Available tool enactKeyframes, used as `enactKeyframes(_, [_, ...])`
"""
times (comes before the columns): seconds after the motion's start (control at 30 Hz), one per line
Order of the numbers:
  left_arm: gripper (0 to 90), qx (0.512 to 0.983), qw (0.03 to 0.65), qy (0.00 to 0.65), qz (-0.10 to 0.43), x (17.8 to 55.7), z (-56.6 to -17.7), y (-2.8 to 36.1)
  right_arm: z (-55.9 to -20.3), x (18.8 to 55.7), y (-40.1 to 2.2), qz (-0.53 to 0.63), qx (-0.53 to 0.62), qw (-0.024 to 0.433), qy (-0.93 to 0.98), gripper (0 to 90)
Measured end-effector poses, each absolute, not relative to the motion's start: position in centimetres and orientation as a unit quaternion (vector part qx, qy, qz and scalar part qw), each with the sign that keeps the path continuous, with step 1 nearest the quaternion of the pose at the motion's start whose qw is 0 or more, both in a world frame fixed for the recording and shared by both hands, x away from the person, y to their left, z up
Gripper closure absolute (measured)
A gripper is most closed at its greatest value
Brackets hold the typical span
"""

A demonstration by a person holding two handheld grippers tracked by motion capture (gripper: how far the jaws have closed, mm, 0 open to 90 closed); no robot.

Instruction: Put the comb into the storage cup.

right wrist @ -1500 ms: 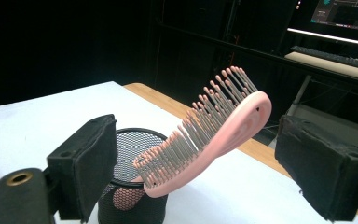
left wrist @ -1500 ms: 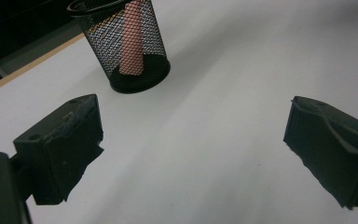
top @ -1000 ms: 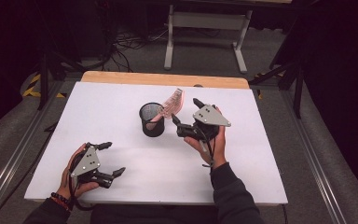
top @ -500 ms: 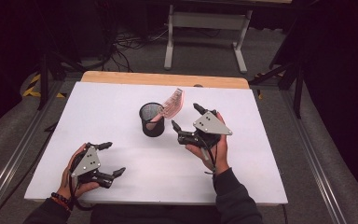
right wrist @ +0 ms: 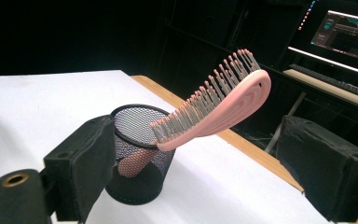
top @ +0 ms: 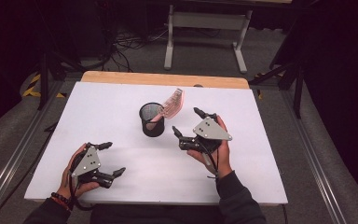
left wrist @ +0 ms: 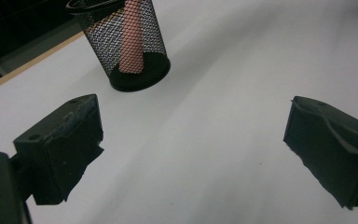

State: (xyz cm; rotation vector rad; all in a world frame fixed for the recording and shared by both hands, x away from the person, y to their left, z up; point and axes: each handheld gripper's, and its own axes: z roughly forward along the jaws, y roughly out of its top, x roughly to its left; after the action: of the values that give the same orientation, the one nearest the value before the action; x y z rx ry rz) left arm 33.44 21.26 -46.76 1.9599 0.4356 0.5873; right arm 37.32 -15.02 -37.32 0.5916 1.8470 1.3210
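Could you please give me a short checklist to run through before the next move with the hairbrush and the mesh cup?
1. Pink hairbrush handle down inside the black mesh cup: ok.
2. Cup upright on the white table: ok.
3. Right gripper open with nothing between its jaws: ok.
4. Left gripper open and apart from the cup: ok.
5. Brush stable in the cup: cannot tell; its head leans out well past the rim.
6. Room around the cup for either gripper to come in: ok.
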Motion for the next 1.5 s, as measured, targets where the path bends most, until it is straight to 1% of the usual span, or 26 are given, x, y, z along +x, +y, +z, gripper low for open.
enactKeyframes(0.53, [5.2,0.813,0.498,0.177,0.243,33.5,-46.8,21.2,-37.5,36.1,-14.7,0.502,0.211,0.411,0.731,12.5])
enactKeyframes(0.73, [5.2,0.813,0.498,0.176,0.244,33.5,-46.8,21.3,-37.6,35.9,-14.9,0.499,0.207,0.412,0.734,12.5])
enactKeyframes(1.5, [5.2,0.815,0.494,0.173,0.248,33.4,-46.7,21.2,-38.1,34.2,-17.6,0.482,0.205,0.423,0.739,12.3])
